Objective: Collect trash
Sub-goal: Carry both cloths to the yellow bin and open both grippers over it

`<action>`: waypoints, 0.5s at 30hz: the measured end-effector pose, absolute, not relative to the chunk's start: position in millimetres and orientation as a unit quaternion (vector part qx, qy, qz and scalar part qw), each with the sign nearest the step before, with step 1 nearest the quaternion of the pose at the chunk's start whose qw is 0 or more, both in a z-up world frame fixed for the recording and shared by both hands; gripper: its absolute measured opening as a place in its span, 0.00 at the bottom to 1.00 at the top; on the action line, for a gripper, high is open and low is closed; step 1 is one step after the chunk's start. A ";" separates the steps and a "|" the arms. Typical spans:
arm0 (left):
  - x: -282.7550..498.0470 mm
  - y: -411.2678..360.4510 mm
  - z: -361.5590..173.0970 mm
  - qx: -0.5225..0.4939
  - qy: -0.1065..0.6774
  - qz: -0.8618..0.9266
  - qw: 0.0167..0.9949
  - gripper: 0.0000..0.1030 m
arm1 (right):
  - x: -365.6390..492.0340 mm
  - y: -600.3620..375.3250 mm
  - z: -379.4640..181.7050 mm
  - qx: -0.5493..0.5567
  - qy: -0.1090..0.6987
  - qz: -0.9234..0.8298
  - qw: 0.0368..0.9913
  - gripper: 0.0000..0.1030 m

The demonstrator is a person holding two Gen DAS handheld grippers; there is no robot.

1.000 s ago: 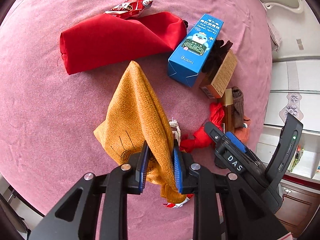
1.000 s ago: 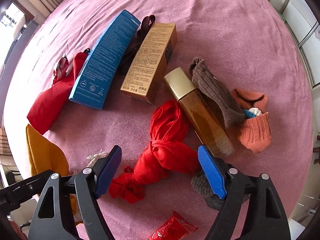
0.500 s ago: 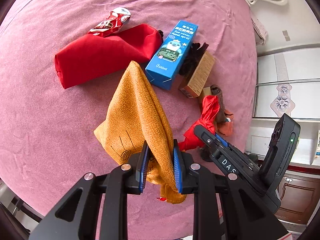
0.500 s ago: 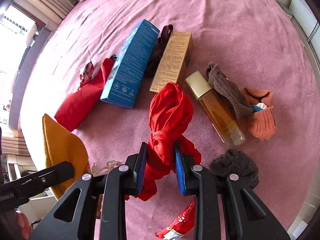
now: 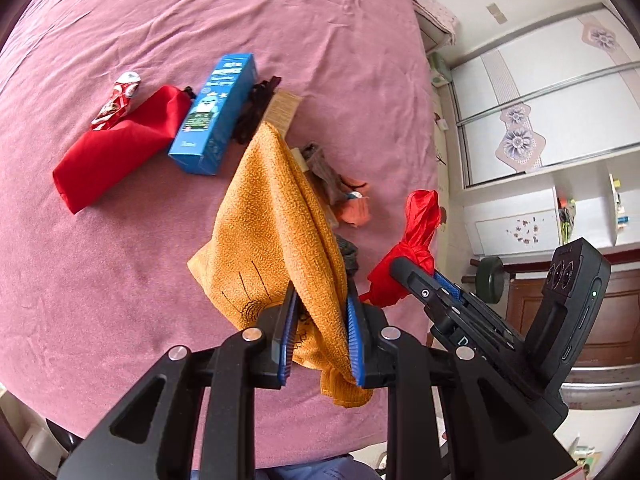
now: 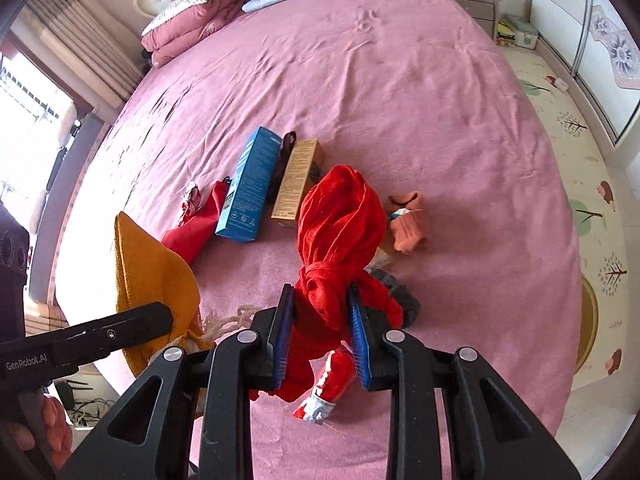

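Lifted clear of the pink bedspread [image 6: 400, 92] since a second ago: both cloths, each pinched in a gripper. Left gripper [image 5: 322, 334] clenched on the mustard-yellow cloth [image 5: 280, 220], hanging above the bed. Right gripper [image 6: 322, 334] just closed, now clamped on the knotted red cloth [image 6: 336, 232]. Left on the bed: blue nasal-spray box [image 6: 248, 192] at 11 o'clock from the red cloth, red snack wrapper [image 6: 328, 388] at 6 o'clock, orange sock [image 6: 410, 226] at 3 o'clock.
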State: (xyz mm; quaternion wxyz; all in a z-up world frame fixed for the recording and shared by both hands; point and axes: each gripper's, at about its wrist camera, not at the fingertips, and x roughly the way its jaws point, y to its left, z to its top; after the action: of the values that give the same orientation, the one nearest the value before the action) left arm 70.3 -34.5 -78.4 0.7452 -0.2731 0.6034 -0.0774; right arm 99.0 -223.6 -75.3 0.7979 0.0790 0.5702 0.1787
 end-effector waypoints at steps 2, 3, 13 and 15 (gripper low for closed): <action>73.3 -55.8 -72.6 -0.258 0.606 -0.097 0.746 0.22 | 92.6 -241.0 -71.3 0.091 0.565 0.164 0.803 0.25; 74.5 -67.1 -70.0 -0.249 0.608 -0.108 0.746 0.22 | 89.0 -251.5 -69.2 0.096 0.564 0.155 0.806 0.25; 97.3 -204.5 -64.1 -0.146 0.635 -0.221 0.726 0.22 | 51.4 -379.3 -65.7 0.171 0.548 0.052 0.817 0.25; 101.6 -233.2 -66.9 -0.127 0.639 -0.242 0.719 0.22 | 43.5 -406.3 -66.8 0.186 0.545 0.028 0.817 0.25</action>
State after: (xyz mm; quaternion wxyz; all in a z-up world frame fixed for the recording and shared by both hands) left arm 101.6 -233.2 -66.9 0.7191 -0.1270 0.6388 -0.2423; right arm 43.5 -406.3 -66.8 0.8168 0.1864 0.5453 0.0276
